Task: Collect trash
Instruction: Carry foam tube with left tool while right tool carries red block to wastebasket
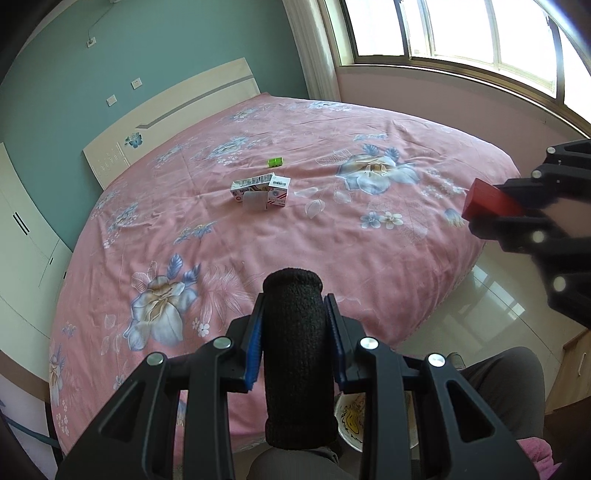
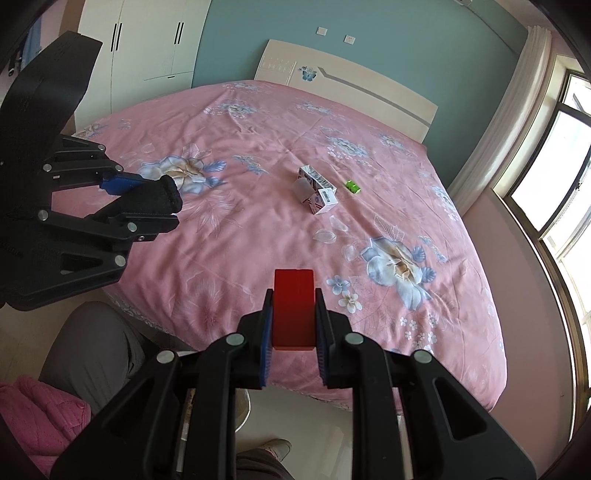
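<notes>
My left gripper [image 1: 293, 306] is shut on a black fabric-covered roll [image 1: 295, 350], held above the near edge of the bed; it also shows in the right wrist view [image 2: 162, 197]. My right gripper [image 2: 293, 299] is shut on a red block [image 2: 293, 306], held over the bed's foot; the block also shows in the left wrist view [image 1: 487, 201]. On the pink floral bedspread [image 1: 332, 240] lie white cartons with a small grey cup [image 1: 260, 192], also in the right wrist view [image 2: 317, 192], and a small green piece [image 1: 275, 161], also in the right wrist view [image 2: 352, 186].
A white bin with a yellow drawing [image 1: 351, 417] stands on the floor below the left gripper, beside the person's legs [image 1: 502, 376]. White wardrobes [image 2: 147, 40] line the wall. A window [image 1: 461, 33] is beside the bed. A pink cloth [image 2: 40, 417] lies low at left.
</notes>
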The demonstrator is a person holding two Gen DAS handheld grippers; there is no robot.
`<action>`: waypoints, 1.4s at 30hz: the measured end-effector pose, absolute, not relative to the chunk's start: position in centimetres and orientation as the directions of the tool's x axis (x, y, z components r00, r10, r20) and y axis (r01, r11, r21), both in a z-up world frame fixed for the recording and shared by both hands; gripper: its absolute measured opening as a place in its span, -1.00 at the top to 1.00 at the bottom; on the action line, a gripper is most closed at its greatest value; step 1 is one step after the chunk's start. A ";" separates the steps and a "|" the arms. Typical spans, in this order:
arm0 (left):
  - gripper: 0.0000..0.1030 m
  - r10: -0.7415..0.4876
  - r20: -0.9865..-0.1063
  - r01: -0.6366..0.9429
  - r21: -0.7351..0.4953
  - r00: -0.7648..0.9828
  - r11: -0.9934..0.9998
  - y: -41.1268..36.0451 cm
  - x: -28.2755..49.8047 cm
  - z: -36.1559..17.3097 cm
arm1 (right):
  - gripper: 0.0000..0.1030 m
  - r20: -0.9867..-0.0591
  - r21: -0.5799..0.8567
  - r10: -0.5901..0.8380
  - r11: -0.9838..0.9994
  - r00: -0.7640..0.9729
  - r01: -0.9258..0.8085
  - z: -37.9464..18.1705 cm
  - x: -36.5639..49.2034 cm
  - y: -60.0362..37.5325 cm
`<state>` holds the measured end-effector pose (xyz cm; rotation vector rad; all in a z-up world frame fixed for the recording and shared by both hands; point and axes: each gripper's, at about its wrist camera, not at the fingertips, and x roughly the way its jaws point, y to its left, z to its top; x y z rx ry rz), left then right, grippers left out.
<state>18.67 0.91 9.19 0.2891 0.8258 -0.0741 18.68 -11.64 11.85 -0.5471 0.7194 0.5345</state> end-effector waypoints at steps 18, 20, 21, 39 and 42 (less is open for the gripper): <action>0.36 0.032 -0.857 0.242 0.180 0.515 0.953 0.5 17.8 -1.7 | 0.60 -0.860 -0.183 0.218 0.712 0.461 -0.678 0.0 18.7 -11.2; 0.36 0.021 -0.871 0.250 0.164 0.491 0.954 0.3 18.0 -2.9 | 0.60 -0.872 -0.174 0.212 0.707 0.441 -0.685 -1.3 18.6 -11.0; 0.36 0.017 -0.877 0.254 0.157 0.480 0.954 0.2 18.1 -3.5 | 0.60 -0.878 -0.169 0.210 0.705 0.431 -0.688 -2.0 18.6 -10.9; 0.36 -0.031 -0.963 0.286 0.049 0.269 0.957 -2.4 18.8 -14.6 | 0.60 -0.958 -0.041 0.171 0.708 0.228 -0.705 -13.9 18.6 -11.1; 0.36 -0.036 -0.969 0.286 0.036 0.245 0.957 -2.9 18.6 -16.0 | 0.60 -0.966 -0.028 0.162 0.713 0.204 -0.701 -15.5 18.6 -11.2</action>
